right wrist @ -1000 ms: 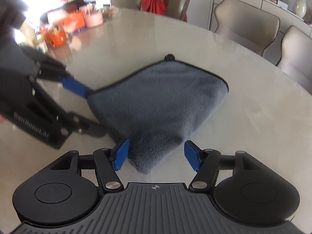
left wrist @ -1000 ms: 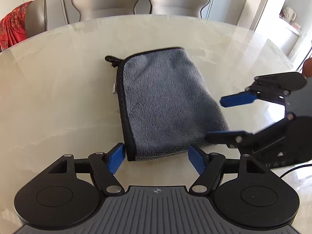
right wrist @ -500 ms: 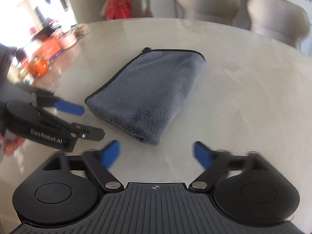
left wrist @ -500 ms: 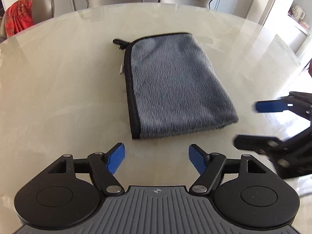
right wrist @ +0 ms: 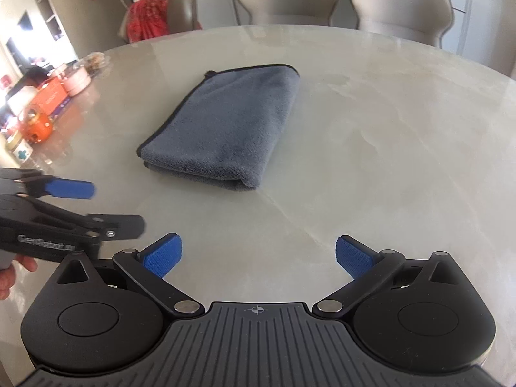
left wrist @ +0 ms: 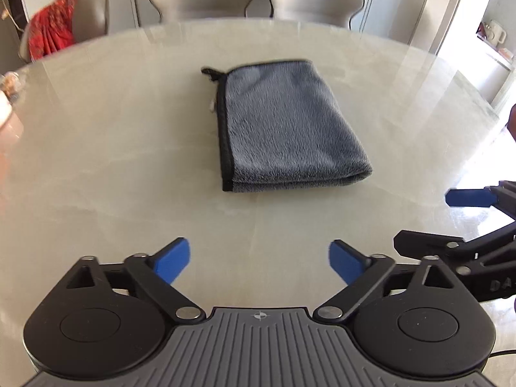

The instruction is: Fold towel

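Left wrist view: the folded grey towel lies on the table at frame centre, well above the left gripper, its long axis running up the frame. Right wrist view shows it upper centre, apart from the right gripper. Neither is clearly nearer. Both jaws stand wide, empty; a second ago they flanked the towel's near edge, and have just been opening.

Both grippers tilt downward, side by side; the left gripper has just been spreading its jaws, nothing between them; the right gripper gapes wide (likewise empty).
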Demonstrator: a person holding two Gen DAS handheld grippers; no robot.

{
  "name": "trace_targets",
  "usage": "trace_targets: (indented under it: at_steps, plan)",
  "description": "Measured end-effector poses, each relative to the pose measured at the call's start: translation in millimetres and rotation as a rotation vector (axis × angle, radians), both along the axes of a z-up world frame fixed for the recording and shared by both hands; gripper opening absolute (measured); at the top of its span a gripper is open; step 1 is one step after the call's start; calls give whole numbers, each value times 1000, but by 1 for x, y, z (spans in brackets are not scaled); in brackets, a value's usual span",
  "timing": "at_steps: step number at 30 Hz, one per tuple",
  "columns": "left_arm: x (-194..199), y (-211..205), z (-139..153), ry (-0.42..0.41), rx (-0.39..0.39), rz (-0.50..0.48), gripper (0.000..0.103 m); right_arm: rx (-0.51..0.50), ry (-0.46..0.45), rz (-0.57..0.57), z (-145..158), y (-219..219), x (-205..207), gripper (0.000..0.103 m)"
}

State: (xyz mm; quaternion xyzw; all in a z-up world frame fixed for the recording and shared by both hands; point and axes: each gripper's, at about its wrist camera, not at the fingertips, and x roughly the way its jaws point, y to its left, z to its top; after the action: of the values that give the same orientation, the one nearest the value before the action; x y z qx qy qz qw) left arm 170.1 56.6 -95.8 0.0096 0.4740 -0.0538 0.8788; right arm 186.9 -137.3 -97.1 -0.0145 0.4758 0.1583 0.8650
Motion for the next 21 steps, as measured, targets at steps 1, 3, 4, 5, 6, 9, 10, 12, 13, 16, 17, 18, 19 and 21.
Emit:
trace_targets:
  at_steps: [1, 3, 4, 5, 6, 9, 10, 12, 13, 16, 17, 18, 19, 21]
  plan:
    - [-4, 1, 3, -12, 5, 5, 100, -3, -3, -12, 1, 0, -2, 103]
    - [-11, 3, 8, -32, 12, 18, 100, -14, -12, -41, 5, 1, -8, 103]
    - [-14, 4, 10, -39, 13, 26, 101, -22, -17, -50, 7, 1, -11, 103]
    - [-18, 5, 13, -47, 15, 34, 101, -43, -29, -64, 9, 3, -16, 103]
    - [-20, 5, 14, -48, 17, 38, 101, -64, -40, -78, 11, 5, -20, 103]
    - [-32, 6, 19, -44, 22, 53, 101, -94, -56, -111, 15, 9, -33, 103]
    - [-37, 5, 21, -46, 26, 60, 101, -84, -58, -120, 16, 8, -37, 103]
    - [-45, 5, 23, -46, 24, 66, 101, -65, -62, -137, 19, 8, -44, 103]
    - [-49, 5, 24, -45, 18, 69, 101, -59, -66, -146, 21, 7, -48, 103]
    - [-57, 4, 25, -39, 8, 72, 101, -46, -104, -179, 27, 7, -62, 103]
    - [-60, 3, 26, -37, 6, 72, 101, -46, -114, -182, 28, 8, -66, 103]
    - [-62, 2, 26, -40, 9, 73, 101, -45, -124, -185, 30, 8, -71, 103]
    - [-65, 1, 27, -43, 12, 73, 101, -45, -131, -184, 32, 9, -74, 103]
    - [-70, -1, 31, -59, 17, 75, 101, -46, -147, -187, 35, 10, -81, 103]
